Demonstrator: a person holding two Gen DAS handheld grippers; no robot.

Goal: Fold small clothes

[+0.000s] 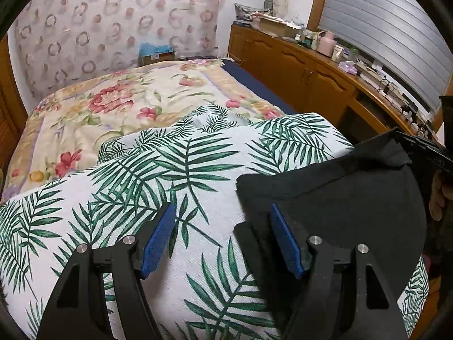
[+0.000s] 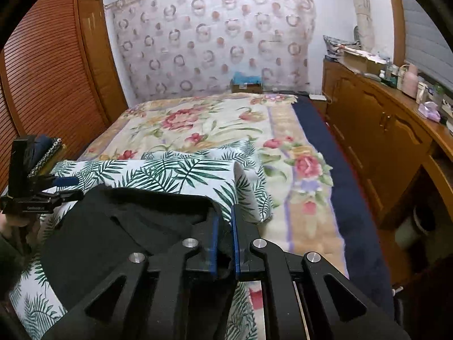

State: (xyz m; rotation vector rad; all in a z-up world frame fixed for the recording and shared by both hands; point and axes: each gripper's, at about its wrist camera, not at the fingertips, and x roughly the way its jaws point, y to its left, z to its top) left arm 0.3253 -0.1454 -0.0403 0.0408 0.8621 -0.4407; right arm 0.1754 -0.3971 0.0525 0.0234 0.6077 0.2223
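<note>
Black, soft-knit small garment [image 1: 339, 198] lies on a white palm-leaf printed cloth [image 1: 170, 175] spread over the floral-blanketed bed [image 1: 113, 107]. The right tool [image 2: 225, 240] is clenched on the garment's right edge. The left tool [image 1: 222, 240] is released, jaws spread over the garment's left edge.

Left gripper [image 1: 222, 236]: black skeletal fingers, blue ribbed pads, silver pivot screws. Right gripper [image 2: 225, 242]: same build, same blue pads.
</note>
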